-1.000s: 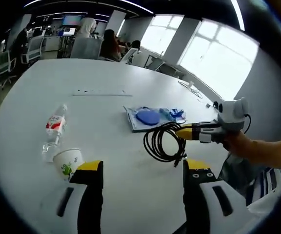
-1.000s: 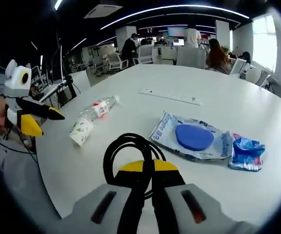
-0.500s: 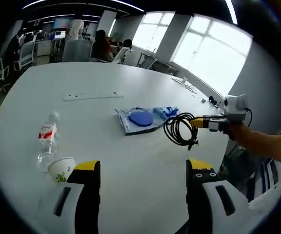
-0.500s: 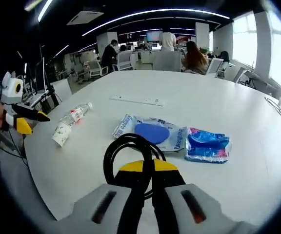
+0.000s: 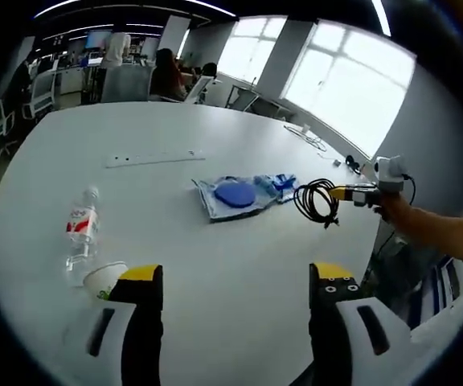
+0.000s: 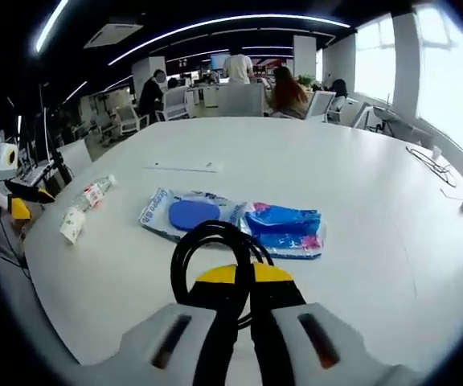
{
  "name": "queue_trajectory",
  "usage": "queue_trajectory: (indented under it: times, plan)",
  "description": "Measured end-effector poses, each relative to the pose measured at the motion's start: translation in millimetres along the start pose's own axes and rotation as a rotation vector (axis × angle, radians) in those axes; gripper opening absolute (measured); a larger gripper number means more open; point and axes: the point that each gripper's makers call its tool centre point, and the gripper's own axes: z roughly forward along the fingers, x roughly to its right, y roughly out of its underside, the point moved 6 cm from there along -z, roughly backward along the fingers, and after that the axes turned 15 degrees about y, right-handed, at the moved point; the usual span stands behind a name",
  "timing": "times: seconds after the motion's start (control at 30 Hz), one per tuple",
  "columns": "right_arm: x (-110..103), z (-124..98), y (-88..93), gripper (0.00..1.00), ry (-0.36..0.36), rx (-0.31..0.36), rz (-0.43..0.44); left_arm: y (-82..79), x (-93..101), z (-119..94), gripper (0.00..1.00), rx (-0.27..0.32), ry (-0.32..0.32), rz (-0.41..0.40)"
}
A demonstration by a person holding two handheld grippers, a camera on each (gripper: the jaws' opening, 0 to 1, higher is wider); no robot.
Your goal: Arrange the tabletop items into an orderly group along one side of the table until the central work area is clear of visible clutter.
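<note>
The right gripper (image 6: 235, 277) has its yellow-tipped jaws clamped on a coiled black cable (image 6: 211, 241). In the left gripper view that coil (image 5: 317, 200) hangs from the right gripper (image 5: 338, 193) above the window-side edge of the large white round desk (image 5: 175, 265); half a second ago it hung nearer the middle, just beside the packets. A second ago it was closer still to the left gripper.

The left gripper (image 5: 231, 281) hovers with its jaws spread wide and nothing between them, much as before.

On the desk lie a clear flat packet with a blue round disc inside (image 6: 185, 216) and, touching its side, a crumpled blue plastic wrapper (image 6: 284, 227). Well apart from them, a clear plastic water bottle with a red label (image 5: 79, 234) lies on its side, with a white paper cup with a green print (image 5: 103, 278) just beside its base. Both still lie where they were.
</note>
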Motion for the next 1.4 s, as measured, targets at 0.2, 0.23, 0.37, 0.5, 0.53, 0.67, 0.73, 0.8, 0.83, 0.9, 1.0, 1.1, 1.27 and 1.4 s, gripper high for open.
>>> queue_trajectory:
  times: [0.2,0.23,0.37,0.5,0.53,0.67,0.73,0.8,0.83,0.9,1.0,1.1,1.27,1.4]
  plan:
    - [23,10,11.3,0.01,0.031,-0.03,0.053,1.1,-2.0,-2,0.75,-0.01,-0.009,0.002]
    - [24,10,12.2,0.01,0.035,-0.032,0.052,1.4,-2.0,-3,0.75,-0.012,-0.01,0.003]
    - [34,17,18.9,0.01,0.05,-0.049,0.059,1.8,-2.6,-5,0.75,-0.013,-0.017,0.0]
    - [37,24,24.1,0.01,0.054,-0.064,0.068,1.4,-3.9,-6,0.75,-0.01,-0.023,-0.001]
    - [38,25,25.0,0.01,0.054,-0.067,0.07,1.2,-4.0,-6,0.75,-0.01,-0.024,-0.001]
    - [39,32,30.1,0.01,0.055,-0.083,0.067,1.2,-4.6,-5,0.75,-0.015,-0.027,-0.003]
    - [39,36,32.6,0.01,0.054,-0.091,0.07,1.0,-4.8,-5,0.75,-0.012,-0.027,-0.006]
    - [40,39,35.4,0.01,0.054,-0.095,0.067,1.4,-5.0,-6,0.75,-0.016,-0.031,-0.004]
    - [40,41,36.6,0.01,0.054,-0.1,0.065,1.4,-5.4,-6,0.75,-0.015,-0.034,-0.005]
    - [41,43,39.9,0.01,0.055,-0.113,0.067,2.0,-6.1,-7,0.75,-0.017,-0.037,-0.008]
    - [43,48,43.7,0.01,0.062,-0.119,0.064,3.3,-7.7,-8,0.75,-0.018,-0.042,-0.012]
    - [44,51,46.9,0.01,0.058,-0.126,0.093,4.0,-8.4,-8,0.74,-0.022,-0.047,-0.012]
    - [46,56,51.7,0.02,0.053,-0.145,0.124,3.7,-9.4,-8,0.74,-0.02,-0.048,-0.016]
    - [46,58,54.9,0.02,0.05,-0.16,0.141,2.7,-9.3,-7,0.74,-0.016,-0.049,-0.019]
